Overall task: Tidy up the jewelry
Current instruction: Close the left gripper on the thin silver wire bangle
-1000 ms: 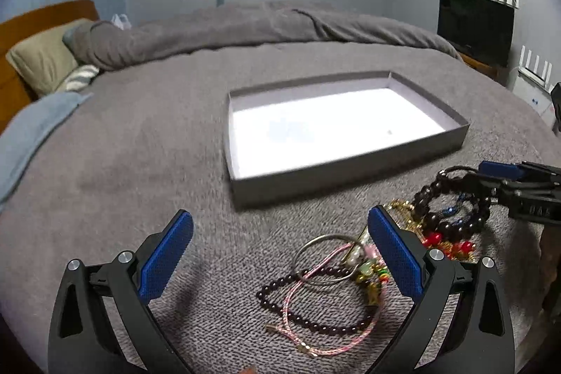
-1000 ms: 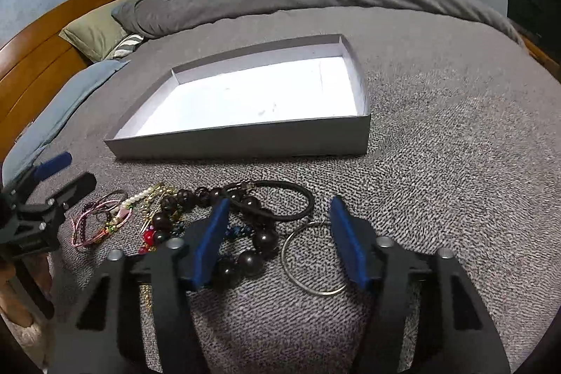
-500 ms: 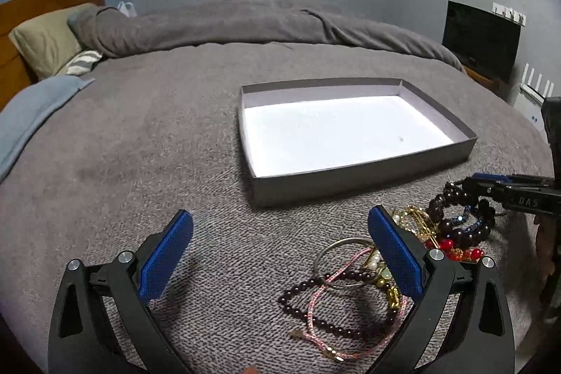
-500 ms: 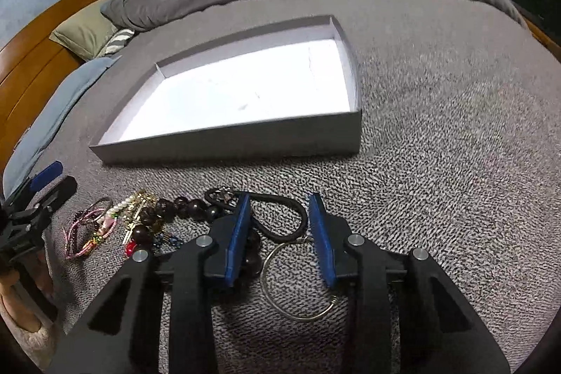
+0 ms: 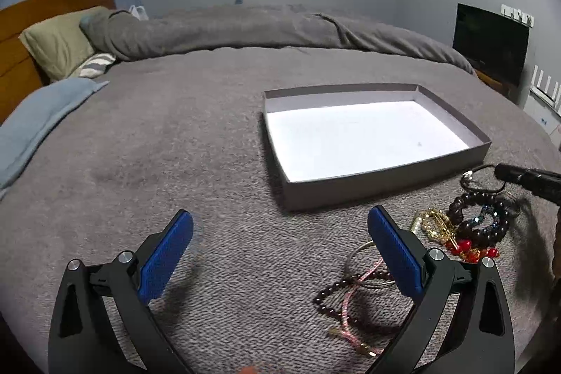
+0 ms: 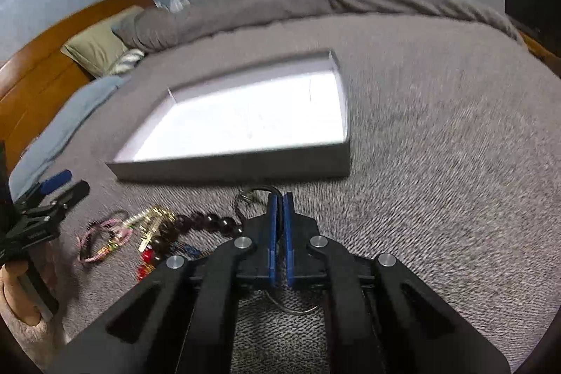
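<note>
On the grey bed [image 5: 175, 135], only the right wrist view shows the right claw [image 6: 279, 205] clenched on a black cord bracelet [image 6: 257, 190], the left claw [image 5: 280, 233] released.

Dim, bluish room light is falling over the grey bedspread [image 5: 175, 128], while the white floor of the shallow box [image 5: 361, 139] is glaring, nearly blown out. Soft shadows are pooling at lower centre of the left wrist view. Motion blur is smearing the right wrist view. Fisheye curvature is bending both frames, and black corners are vignetting.
</note>
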The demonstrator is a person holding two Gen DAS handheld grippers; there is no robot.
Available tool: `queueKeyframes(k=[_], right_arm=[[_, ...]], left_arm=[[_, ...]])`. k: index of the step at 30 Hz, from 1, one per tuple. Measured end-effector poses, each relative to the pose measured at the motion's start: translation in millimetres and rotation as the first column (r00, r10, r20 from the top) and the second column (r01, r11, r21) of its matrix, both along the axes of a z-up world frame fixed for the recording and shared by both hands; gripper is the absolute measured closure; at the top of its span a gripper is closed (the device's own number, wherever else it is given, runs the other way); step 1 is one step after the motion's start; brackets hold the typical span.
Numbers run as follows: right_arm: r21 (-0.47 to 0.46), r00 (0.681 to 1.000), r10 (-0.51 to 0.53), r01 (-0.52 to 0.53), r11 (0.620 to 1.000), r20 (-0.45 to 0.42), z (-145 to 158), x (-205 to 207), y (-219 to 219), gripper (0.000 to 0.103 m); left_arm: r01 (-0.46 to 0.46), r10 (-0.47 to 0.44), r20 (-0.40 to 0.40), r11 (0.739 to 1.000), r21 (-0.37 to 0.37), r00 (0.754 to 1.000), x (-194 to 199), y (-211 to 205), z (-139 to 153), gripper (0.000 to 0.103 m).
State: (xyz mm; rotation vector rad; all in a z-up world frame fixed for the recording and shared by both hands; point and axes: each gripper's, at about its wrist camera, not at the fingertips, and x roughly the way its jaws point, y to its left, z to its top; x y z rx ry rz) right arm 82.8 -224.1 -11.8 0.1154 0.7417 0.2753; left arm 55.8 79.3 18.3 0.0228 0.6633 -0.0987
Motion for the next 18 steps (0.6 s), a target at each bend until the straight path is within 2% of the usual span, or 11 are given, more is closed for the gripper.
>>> queueKeyframes(k=[4,8,9,11,15,18], right_arm=[[0.020,0.999,-0.016,0.016,1.000,0.047,9,-8,-8,0.099],[0.023,0.998,-0.015,0.014,1.000,0.054,12,-11,-9,0.099],[0.026,0.998,-0.015,0.013,1.000,0.055,12,-11,-9,0.099],[0.027,0.999,-0.013,0.012,1.000,0.053,11,-9,-8,0.099],[0.026,0.999,-0.006,0.005,1.000,0.048,10,-9,-7,0.099],[0.024,0.999,-0.004,0.002,1.000,0.049,9,-8,-5,0.099]], left_arm=[[0.042,-0.043,-0.017,0.996,-0.080,0.999,-2,10,2,0.007],[0.120,-0.124,-0.042,0.989,-0.092,0.991,-10,4,-1,0.011],[0.145,-0.149,-0.045,0.986,-0.084,0.988,-13,-2,-1,0.014],[0.200,-0.204,-0.047,0.977,-0.077,0.978,-17,-13,-1,0.030],[0.270,-0.276,-0.084,0.960,-0.080,0.957,-18,-33,-9,0.031],[0.261,-0.267,-0.113,0.963,-0.064,0.957,-11,-39,-16,0.031]])
